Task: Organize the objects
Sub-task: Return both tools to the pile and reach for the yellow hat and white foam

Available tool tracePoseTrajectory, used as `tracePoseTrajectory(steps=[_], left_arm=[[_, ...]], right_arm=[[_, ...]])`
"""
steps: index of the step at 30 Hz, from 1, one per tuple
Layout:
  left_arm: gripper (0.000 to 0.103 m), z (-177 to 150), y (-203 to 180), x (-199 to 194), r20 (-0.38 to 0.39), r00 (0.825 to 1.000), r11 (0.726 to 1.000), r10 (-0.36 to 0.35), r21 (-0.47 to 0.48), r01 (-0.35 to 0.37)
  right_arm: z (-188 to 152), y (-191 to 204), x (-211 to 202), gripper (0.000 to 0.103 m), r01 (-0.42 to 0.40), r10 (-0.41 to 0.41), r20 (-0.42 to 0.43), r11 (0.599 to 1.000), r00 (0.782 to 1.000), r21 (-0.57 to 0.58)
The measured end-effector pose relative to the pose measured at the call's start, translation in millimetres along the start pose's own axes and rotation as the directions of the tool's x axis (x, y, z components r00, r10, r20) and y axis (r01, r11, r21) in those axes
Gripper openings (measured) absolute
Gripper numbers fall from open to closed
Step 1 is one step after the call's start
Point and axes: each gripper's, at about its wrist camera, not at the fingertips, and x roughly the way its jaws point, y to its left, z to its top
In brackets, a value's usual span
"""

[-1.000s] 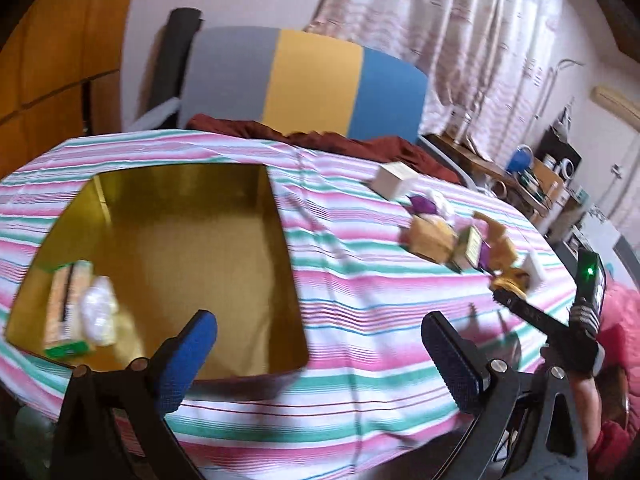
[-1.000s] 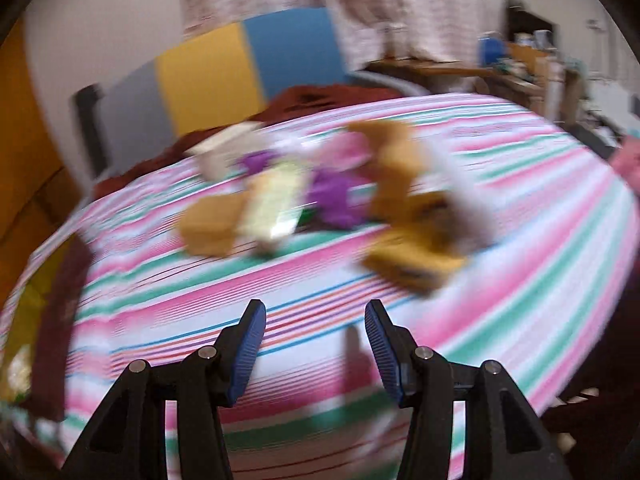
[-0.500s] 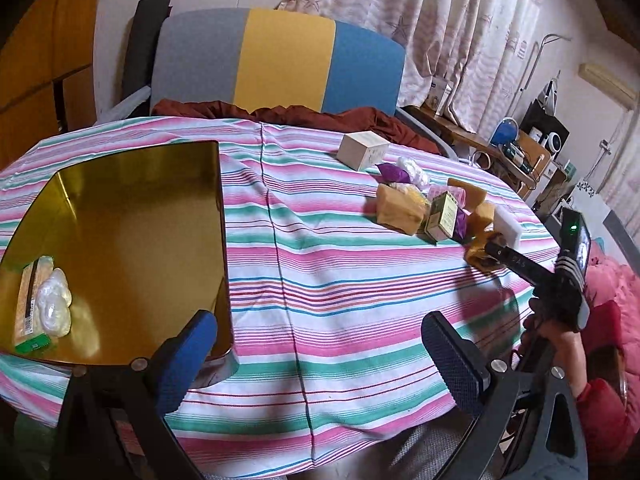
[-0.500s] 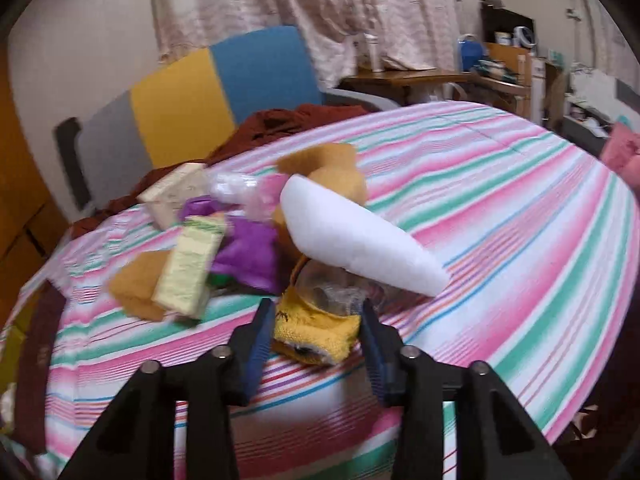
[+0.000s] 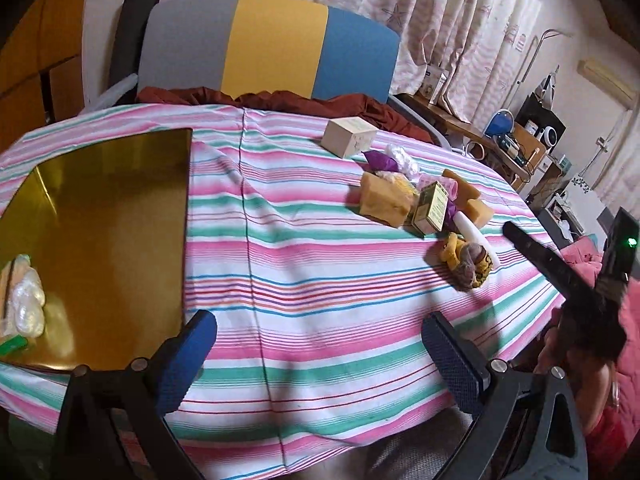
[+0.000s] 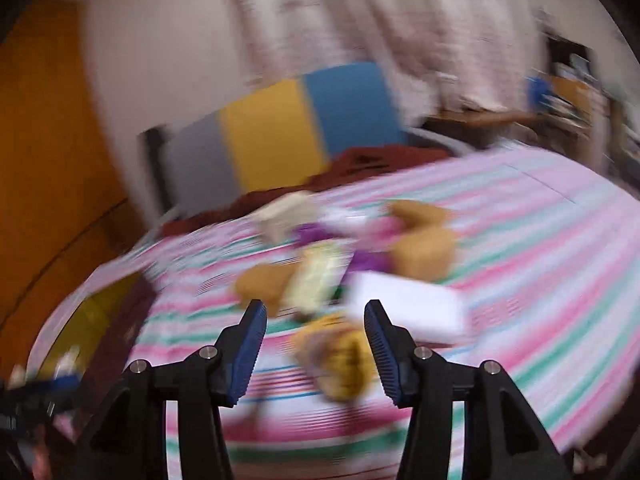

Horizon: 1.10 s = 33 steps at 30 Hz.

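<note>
Left wrist view: beyond the wide, empty left tool (image 5: 320, 364) lies the striped desk (image 5: 304, 280), the gold tray (image 5: 112, 240) at its left pad. The right tool (image 6: 315, 338), shut on the yellow bundle (image 6: 340, 360) a moment ago, is opening; the bundle sits loose on the cloth, so the pick failed. No labels are legible.

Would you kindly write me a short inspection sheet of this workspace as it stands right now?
Surface: striped tablecloth over the table.
Job's things: gold tray holds a green box and white packet; cream box, tan blocks, yellow pouch lie loose.
Clutter: maroon cloth.
Grippers: left gripper open, empty; right gripper opening, pouch below, unpressed.
Cables: nothing seen.
Surroundings: tricolour chair, curtains, crowded shelves.
</note>
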Motion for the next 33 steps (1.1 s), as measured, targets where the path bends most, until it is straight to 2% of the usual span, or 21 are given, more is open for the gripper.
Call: tracePoseTrajectory(steps=[2, 4, 5, 7, 9, 12, 16, 17, 19, 20, 21, 22, 24, 25, 27, 28, 29, 31, 33], left_arm=[[0.103, 0, -2, 3, -0.016, 1.000, 1.000, -0.013, -0.004, 0.013], [0.103, -2, -4, 5, -0.032, 0.999, 1.000, -0.024, -0.009, 0.024], [0.103, -2, -5, 6, -0.037, 0.999, 1.000, -0.028, -0.010, 0.028], [0.103, -4, -7, 7, -0.045, 0.998, 0.999, -0.038, -0.014, 0.038], [0.103, -5, -9, 9, -0.050, 0.998, 0.999, -0.040, -0.016, 0.040], [0.103, -6, -11, 11, -0.055, 0.998, 0.999, -0.043, -0.020, 0.041], [0.103, -3, -17, 16, -0.065, 0.997, 0.999, -0.049, -0.021, 0.048], [0.103, -2, -19, 17, -0.069, 0.996, 0.998, -0.053, -0.021, 0.051], [0.103, 1, -24, 19, -0.071, 0.996, 0.998, -0.061, -0.016, 0.060], [0.103, 2, -26, 19, -0.069, 0.996, 0.998, -0.064, -0.013, 0.063], [0.103, 2, -27, 20, -0.068, 0.996, 0.998, -0.065, -0.010, 0.064], [0.103, 3, -29, 20, -0.067, 0.995, 0.998, -0.067, -0.008, 0.067], [0.103, 3, -31, 21, -0.068, 0.995, 0.997, -0.075, -0.011, 0.075], [0.103, 3, -32, 22, -0.070, 0.994, 0.997, -0.080, -0.013, 0.079], [0.103, 2, -35, 24, -0.075, 0.993, 0.996, -0.088, -0.009, 0.088], [0.103, 1, -37, 25, -0.076, 0.993, 0.996, -0.089, -0.005, 0.088], [0.103, 1, -41, 28, -0.081, 0.993, 0.996, -0.090, -0.002, 0.091], [0.103, 1, -46, 32, -0.093, 0.990, 0.995, -0.104, -0.002, 0.104], [0.103, 3, -52, 37, -0.105, 0.987, 0.993, -0.120, 0.002, 0.121]], right_arm=[[9, -20, 9, 0.052, 0.068, -0.067, -0.035, 0.998, 0.997, 0.021], [15, -36, 25, 0.052, 0.088, -0.089, -0.097, 0.996, 0.991, -0.011], [18, -46, 39, 0.052, 0.085, -0.088, -0.160, 0.996, 0.983, -0.027], [18, -60, 50, 0.052, 0.111, -0.116, -0.212, 0.993, 0.970, -0.033], [16, -74, 61, 0.052, 0.163, -0.155, -0.252, 0.987, 0.955, 0.008], [9, -74, 60, 0.052, 0.103, -0.073, -0.254, 0.989, 0.964, 0.106], [-9, -19, 59, 0.055, 0.094, -0.098, -0.238, 0.995, 0.966, -0.027], [-10, -11, 57, 0.055, 0.047, -0.055, -0.235, 0.998, 0.970, -0.042], [-10, 8, 47, 0.055, -0.092, 0.079, -0.230, 0.995, 0.970, -0.046], [-7, 13, 42, 0.055, -0.136, 0.121, -0.218, 0.989, 0.968, -0.053], [-3, 13, 36, 0.055, -0.134, 0.119, -0.190, 0.989, 0.974, -0.065], [3, 11, 31, 0.056, -0.112, 0.098, -0.159, 0.991, 0.982, -0.077], [14, -1, 32, 0.065, -0.043, 0.029, -0.121, 0.993, 0.992, -0.111], [19, -8, 37, 0.071, -0.009, -0.009, -0.131, 0.991, 0.991, -0.136], [26, -27, 55, 0.073, 0.059, -0.089, -0.216, 0.988, 0.972, -0.142], [29, -39, 64, 0.073, 0.077, -0.098, -0.278, 0.993, 0.956, -0.086], [31, -48, 68, 0.073, 0.072, -0.076, -0.295, 0.997, 0.953, -0.023], [33, -58, 69, 0.073, 0.076, -0.061, -0.287, 0.996, 0.956, 0.044], [38, -64, 76, 0.074, 0.086, -0.077, -0.272, 0.996, 0.959, 0.023]])
